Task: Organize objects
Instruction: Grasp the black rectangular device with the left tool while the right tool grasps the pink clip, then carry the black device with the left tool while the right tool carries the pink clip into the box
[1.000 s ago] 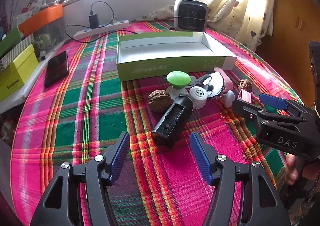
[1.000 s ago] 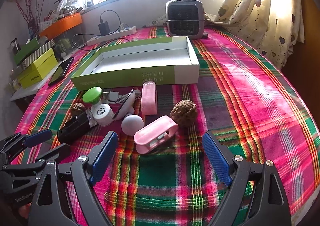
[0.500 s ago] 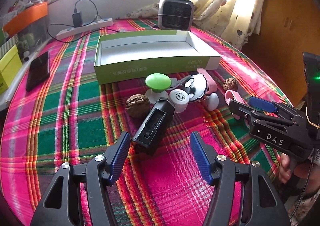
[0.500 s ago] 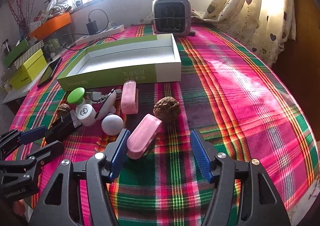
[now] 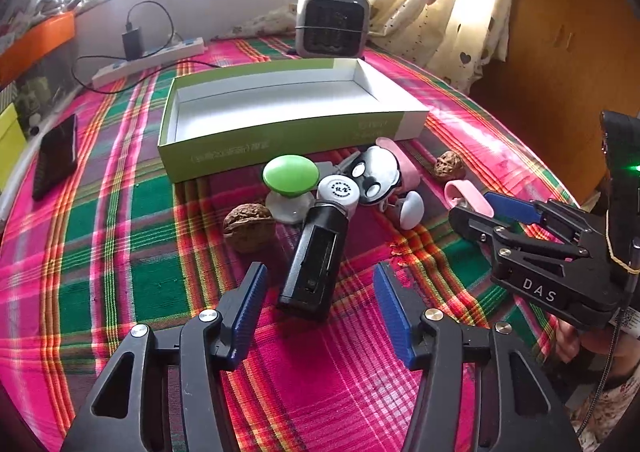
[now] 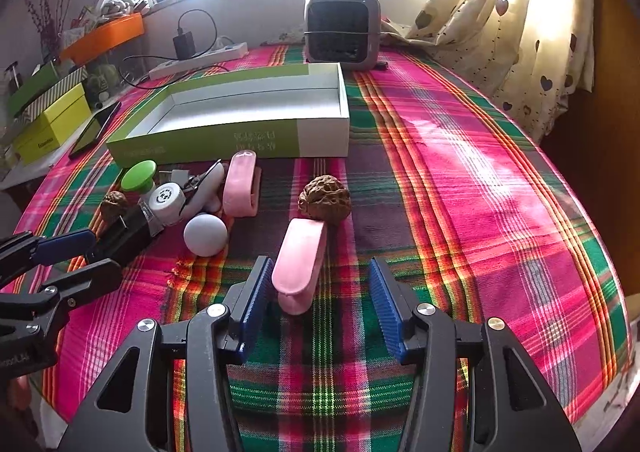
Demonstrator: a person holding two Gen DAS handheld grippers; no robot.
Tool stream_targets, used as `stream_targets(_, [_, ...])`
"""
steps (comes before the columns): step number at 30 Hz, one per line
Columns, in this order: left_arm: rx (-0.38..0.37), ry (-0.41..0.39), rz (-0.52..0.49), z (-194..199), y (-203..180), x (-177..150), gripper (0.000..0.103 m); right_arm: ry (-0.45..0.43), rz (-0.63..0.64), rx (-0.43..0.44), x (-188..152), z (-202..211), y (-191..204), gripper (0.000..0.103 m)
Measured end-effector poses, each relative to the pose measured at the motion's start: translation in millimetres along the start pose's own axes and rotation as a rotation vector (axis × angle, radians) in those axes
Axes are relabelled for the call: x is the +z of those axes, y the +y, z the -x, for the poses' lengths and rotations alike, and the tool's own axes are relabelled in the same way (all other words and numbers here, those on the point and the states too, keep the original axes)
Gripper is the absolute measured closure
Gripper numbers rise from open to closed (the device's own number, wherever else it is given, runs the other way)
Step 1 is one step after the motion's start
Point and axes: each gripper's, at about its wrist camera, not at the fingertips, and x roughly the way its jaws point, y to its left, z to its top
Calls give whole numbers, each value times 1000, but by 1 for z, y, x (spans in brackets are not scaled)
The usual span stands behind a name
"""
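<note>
An empty green-and-white box point(image 5: 280, 120) point(image 6: 248, 112) lies on the plaid table. In front of it is a cluster: a green-capped item point(image 5: 290, 174), a white round cap point(image 5: 339, 190), a black device point(image 5: 314, 258) point(image 6: 128, 232), two walnuts point(image 5: 249, 226) point(image 6: 325, 201), a white ball point(image 6: 205, 234), and pink cases point(image 6: 301, 264) point(image 6: 240, 184). My left gripper point(image 5: 318, 304) is open, its fingers either side of the black device's near end. My right gripper point(image 6: 318, 306) is open around the near pink case's end.
A small grey heater point(image 5: 332, 26) stands behind the box. A power strip point(image 5: 148, 60) with a charger and a black phone point(image 5: 56, 154) lie at the left. Yellow and green boxes point(image 6: 52, 124) sit beyond the table's left edge. Curtains point(image 6: 512, 20) hang at right.
Both grippers have moved forward: the left now straddles the black device's end, the right straddles the pink case. The right gripper's jaws have narrowed and the pink case has turned lengthwise towards me.
</note>
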Motion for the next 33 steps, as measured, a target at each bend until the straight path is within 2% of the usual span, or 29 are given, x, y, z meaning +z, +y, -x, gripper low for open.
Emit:
stream_targets(9, [40, 10, -54, -11, -6, 5, 58, -13, 19, -5, 2, -4, 1, 53])
stream_targets(11, [49, 8, -58, -11, -6, 5, 60, -17, 19, -8, 2, -4, 1, 58])
stream_targets(13, [50, 8, -50, -12, -6, 7, 67, -19, 21, -8, 2, -5, 0, 61])
stream_targets(14, [47, 6, -43, -12, -5, 7, 74, -20, 22, -9, 2, -5, 0, 61])
stream_targets(15, [41, 6, -36, -12, -5, 8, 76, -20, 20, -9, 2, -5, 0, 62])
stream_targets(21, [29, -4, 3, -11, -3, 7, 78, -29, 30, -3, 2, -4, 0, 76])
stream_targets(23, [23, -5, 16, -10, -1, 7, 78, -31, 39, 0, 2, -3, 2, 84])
stream_targets(33, [20, -12, 42, -8, 0, 7, 78, -35, 42, 6, 1, -3, 1, 85])
